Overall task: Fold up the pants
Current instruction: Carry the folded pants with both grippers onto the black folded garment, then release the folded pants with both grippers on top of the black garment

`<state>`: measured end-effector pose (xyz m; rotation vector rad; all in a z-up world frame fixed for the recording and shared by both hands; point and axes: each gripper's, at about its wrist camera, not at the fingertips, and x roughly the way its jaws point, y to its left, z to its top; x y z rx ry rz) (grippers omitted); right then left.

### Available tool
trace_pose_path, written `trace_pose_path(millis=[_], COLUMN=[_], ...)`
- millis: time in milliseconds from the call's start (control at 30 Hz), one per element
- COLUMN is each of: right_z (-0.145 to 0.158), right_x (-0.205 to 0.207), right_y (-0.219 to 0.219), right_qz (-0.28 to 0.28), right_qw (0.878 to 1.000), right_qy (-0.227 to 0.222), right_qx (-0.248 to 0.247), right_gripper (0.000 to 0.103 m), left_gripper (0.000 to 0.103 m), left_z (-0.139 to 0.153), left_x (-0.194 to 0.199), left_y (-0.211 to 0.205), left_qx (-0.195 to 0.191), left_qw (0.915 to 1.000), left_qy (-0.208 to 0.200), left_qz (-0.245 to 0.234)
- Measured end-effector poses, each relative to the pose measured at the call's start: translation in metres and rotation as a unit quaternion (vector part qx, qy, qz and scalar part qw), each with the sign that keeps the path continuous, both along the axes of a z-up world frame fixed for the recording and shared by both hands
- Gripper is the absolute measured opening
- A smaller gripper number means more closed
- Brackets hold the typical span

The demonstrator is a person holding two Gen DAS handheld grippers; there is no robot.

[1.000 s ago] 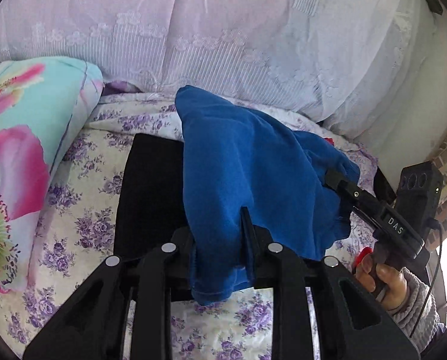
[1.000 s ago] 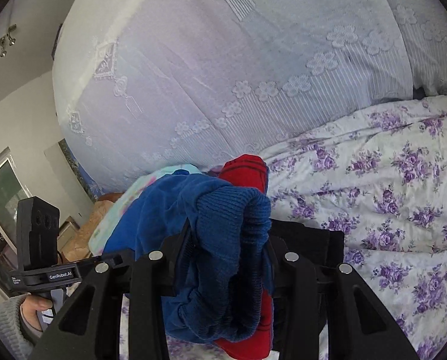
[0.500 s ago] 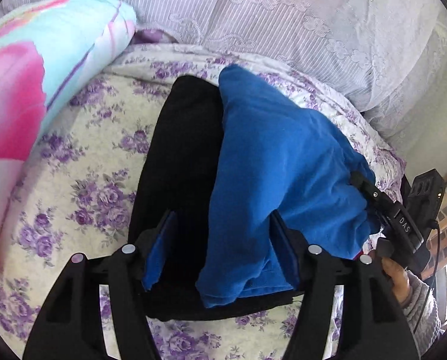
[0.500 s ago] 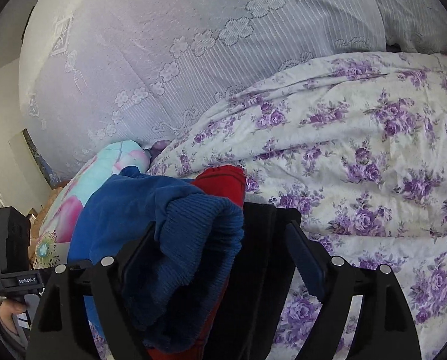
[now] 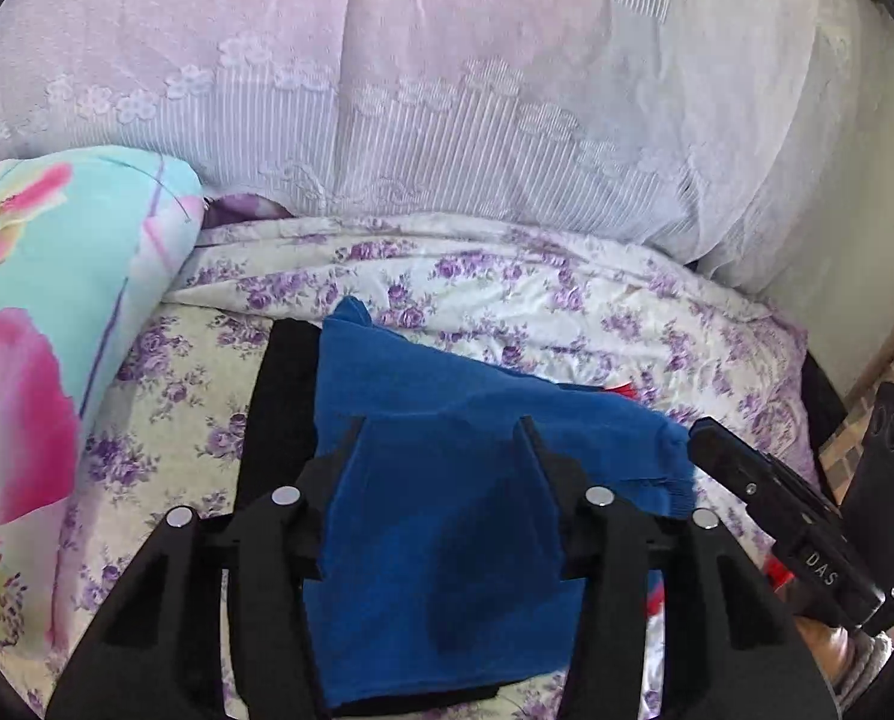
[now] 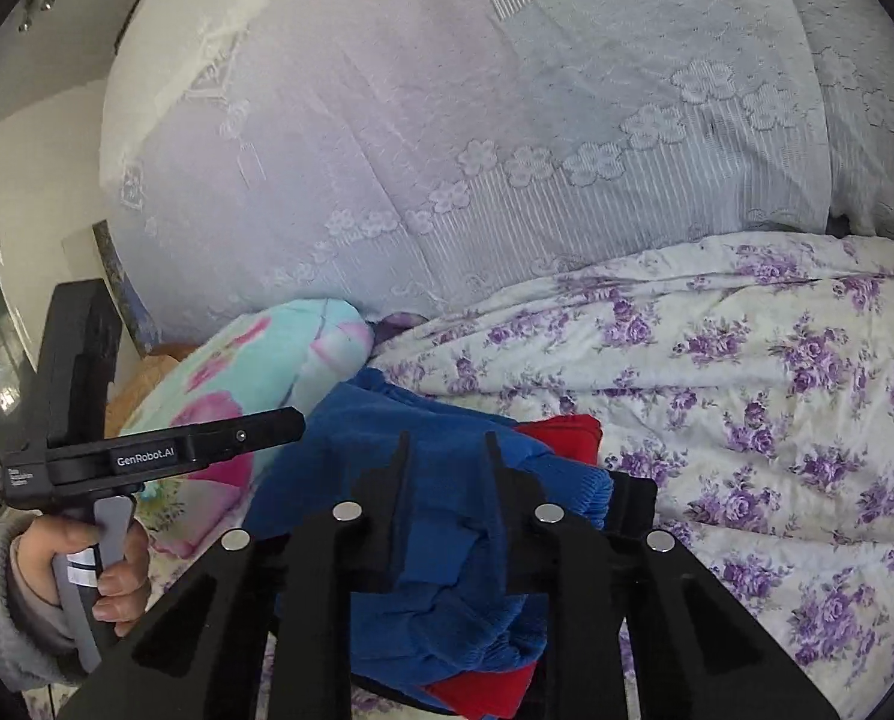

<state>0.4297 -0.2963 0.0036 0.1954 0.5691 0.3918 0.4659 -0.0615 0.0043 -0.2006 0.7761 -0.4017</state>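
Observation:
The blue pants [image 5: 447, 510] with red trim lie bunched on a folded black garment [image 5: 279, 396] on the bed. My left gripper [image 5: 441, 429] stands open, its fingers either side of the blue cloth at the near end, the cloth lying between them. In the right wrist view my right gripper [image 6: 447, 444] has its fingers narrowly apart with the ribbed blue waistband [image 6: 447, 570] bunched between and below them; whether it pinches the cloth is unclear. A red part [image 6: 567, 432] of the pants shows beyond it. Each gripper also shows in the other's view, held by a hand.
The bed has a purple-flowered sheet [image 6: 747, 396]. A turquoise and pink flowered pillow [image 5: 45, 312] lies at the left. A white lace curtain [image 5: 447, 90] hangs behind the bed. A wall [image 5: 855, 276] is at the right.
Both grippers let go of the blue pants half a second ago and the pants dropped onto the black garment. Now the right fingers have narrowed again around the waistband, and both cameras tilted up.

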Motion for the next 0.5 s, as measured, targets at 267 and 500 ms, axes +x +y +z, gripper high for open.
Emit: trace_pose_path(millis=[267, 500], right_z=[-0.052, -0.058], right_x=[0.032, 0.033], right_y=[0.014, 0.013], right_qz=[-0.002, -0.009], right_qw=[0.999, 0.999], right_qy=[0.039, 0.043], right_qx=[-0.034, -0.030], right_gripper=[0.018, 0.019], left_gripper=[0.047, 0.047], left_z=[-0.056, -0.058], left_x=[0.027, 0.026], left_y=[-0.009, -0.016], left_qx=[0.062, 0.087], left_qw=[0.9976, 0.9957], left_qy=[0.015, -0.001], left_qz=[0.025, 0.029])
